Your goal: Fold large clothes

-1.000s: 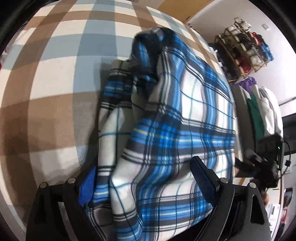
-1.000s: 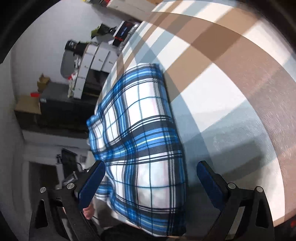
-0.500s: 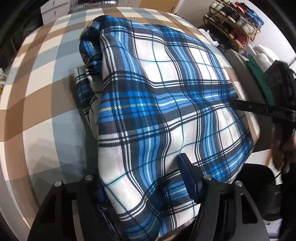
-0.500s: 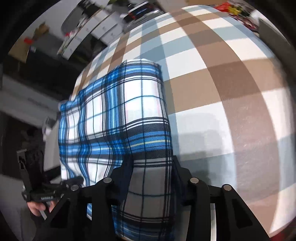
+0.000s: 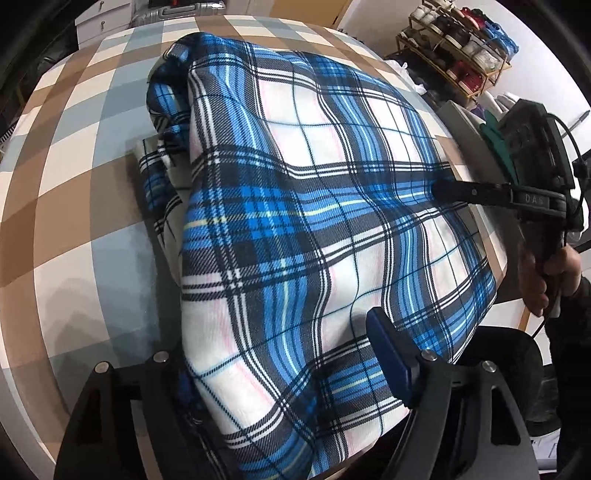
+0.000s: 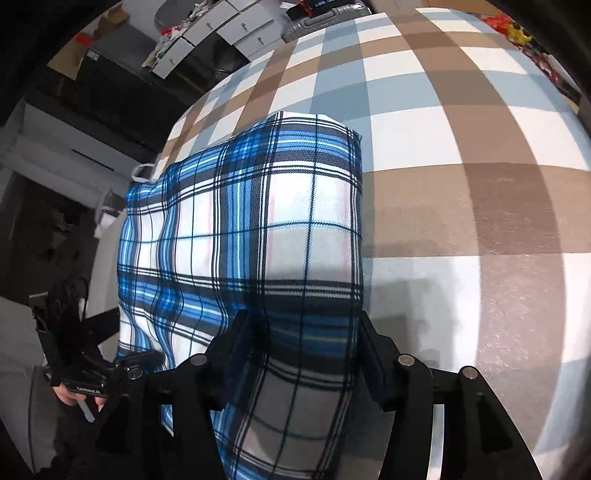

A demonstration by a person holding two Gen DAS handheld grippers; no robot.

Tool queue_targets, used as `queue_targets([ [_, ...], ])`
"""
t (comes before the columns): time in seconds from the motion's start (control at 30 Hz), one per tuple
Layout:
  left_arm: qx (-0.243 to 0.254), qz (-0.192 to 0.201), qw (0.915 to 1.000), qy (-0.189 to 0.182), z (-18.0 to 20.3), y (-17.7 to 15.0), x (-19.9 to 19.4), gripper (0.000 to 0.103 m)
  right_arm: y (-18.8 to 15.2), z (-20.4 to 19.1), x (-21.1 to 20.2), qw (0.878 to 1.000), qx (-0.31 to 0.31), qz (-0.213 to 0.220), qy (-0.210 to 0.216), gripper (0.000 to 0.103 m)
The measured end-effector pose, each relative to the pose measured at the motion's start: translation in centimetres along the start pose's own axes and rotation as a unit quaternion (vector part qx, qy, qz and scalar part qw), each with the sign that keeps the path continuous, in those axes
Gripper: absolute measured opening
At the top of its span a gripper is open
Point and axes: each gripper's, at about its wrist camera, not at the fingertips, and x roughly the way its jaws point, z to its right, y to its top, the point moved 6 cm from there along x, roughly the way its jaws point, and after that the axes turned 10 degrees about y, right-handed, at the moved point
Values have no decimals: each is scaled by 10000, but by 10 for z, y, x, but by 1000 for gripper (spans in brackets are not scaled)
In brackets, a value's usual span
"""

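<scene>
A large blue, white and black plaid garment (image 5: 314,206) lies folded over on a checked brown, white and grey bed cover (image 5: 74,155). My left gripper (image 5: 280,354) is shut on the garment's near edge, cloth bunched between its fingers. My right gripper (image 6: 303,332) is shut on the other near edge of the same garment (image 6: 258,221). In the left wrist view the right gripper (image 5: 443,190) reaches in from the right, its tip on the cloth. A crumpled under-layer shows at the garment's far left (image 5: 166,122).
A shoe rack (image 5: 465,33) stands at the back right beyond the bed. Folded clothes (image 5: 495,136) lie at the right bed edge. White drawers and dark furniture (image 6: 221,33) stand beyond the bed's far left in the right wrist view.
The right gripper has gone from open around the garment to shut on its edge. Both grippers have drawn the top layer over and spread it flatter across the bed.
</scene>
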Motion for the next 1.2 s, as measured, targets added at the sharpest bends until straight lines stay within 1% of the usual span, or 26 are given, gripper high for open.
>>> queue_targets([
  [0.03,5,-5,10000,-36,1,1,0,74,0,-1,0,10000,-21,34,7,55],
  [0.1,33,0,9999,-119,-1,-2,-3,74,-1,-5,-2,9999,-65,125,64,47],
  [0.17,58,-5,9997,-250,8,1,-1,74,-3,-15,-13,9990,-198,285,272,42],
  [0.23,97,-54,9991,-405,13,2,0,74,-5,-26,-24,9959,-520,389,632,42],
  [0.27,14,-90,9988,-475,11,5,0,74,-6,-27,-27,9949,-613,395,692,43],
  [0.3,-151,-85,9982,-580,7,8,0,74,-7,-24,-25,9950,-575,367,733,47],
  [0.33,-311,-74,9970,-709,3,12,-1,74,-8,-17,-22,9957,-399,281,784,49],
  [0.4,-732,-154,9914,-1078,-8,18,1,74,-8,0,-12,9963,10,171,846,50],
  [0.43,-829,-190,9888,-1230,-11,20,2,74,-8,5,-7,9946,164,141,1013,50],
  [0.5,-981,-188,9837,-1494,-15,22,3,74,-9,11,-1,9927,329,105,1157,53],
  [0.53,-1040,-177,9817,-1585,-16,23,3,69,-9,10,-1,9917,343,165,1228,54],
  [0.57,-1069,-150,9811,-1609,-17,23,2,54,-9,8,0,9923,263,197,1192,55],
  [0.6,-1059,-127,9817,-1579,-18,24,1,45,-11,6,-1,9931,195,215,1132,55],
  [0.63,-1062,-95,9810,-1620,-20,24,-1,35,-12,3,-3,9945,98,252,1011,54],
  [0.67,-1063,-64,9797,-1699,-21,24,-4,29,-13,1,-5,9949,33,315,955,48],
  [0.7,-1083,-49,9781,-1776,-22,26,-6,28,-14,-1,-9,9950,-22,411,912,37],
  [0.77,-1193,-25,9714,-2052,-25,28,-12,23,-17,-9,-23,9922,-93,683,1043,26],
  [0.8,-1213,-4,9695,-2132,-25,29,-15,23,-19,-12,-29,9909,-136,768,1097,23],
  [0.9,-1122,125,9694,-2178,-17,32,-25,22,-26,-23,-49,9875,-271,986,1196,20],
  [1.0,-1135,208,9661,-2311,-10,35,-37,21,-28,-32,-71,9809,-262,1267,1453,19],
  [1.07,-1099,241,9658,-2334,-9,35,-43,22,-24,-44,-80,9754,-225,1428,1666,18],
  [1.2,-1067,374,9660,-2327,-10,35,-68,22,-14,-74,-92,9674,-330,1620,1917,18],
])
